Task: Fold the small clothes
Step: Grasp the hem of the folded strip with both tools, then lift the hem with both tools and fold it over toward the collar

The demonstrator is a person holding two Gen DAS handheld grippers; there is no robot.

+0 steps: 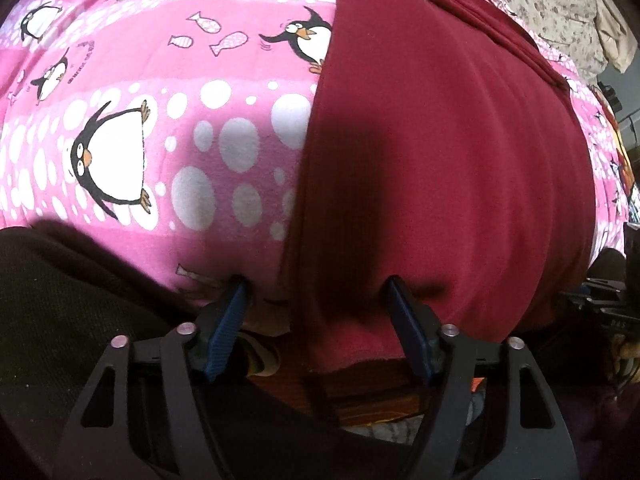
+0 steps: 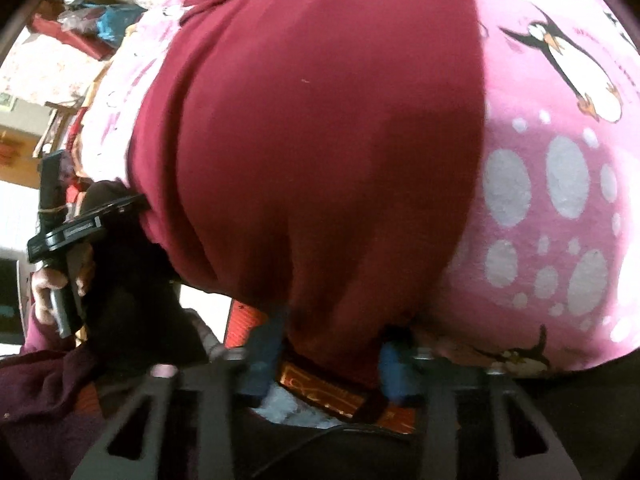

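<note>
A dark red knit garment [image 1: 440, 160] lies spread flat on a pink penguin-print bedspread [image 1: 160, 80], its near hem hanging just over the bed's front edge. The left tool [image 1: 316, 292] is spread wide at that edge, one blue padded finger [image 1: 230, 324] pressing the pink cover just left of the garment's side edge, the other resting on the red cloth. The right tool [image 2: 328, 340] is also spread wide, its blurred blue fingers [image 2: 264, 352] straddling the near hem; whether they touch it I cannot tell. Bare pink cover lies open on both sides of the garment, and floral cloth [image 1: 560, 4] lies beyond its far edge.
</note>
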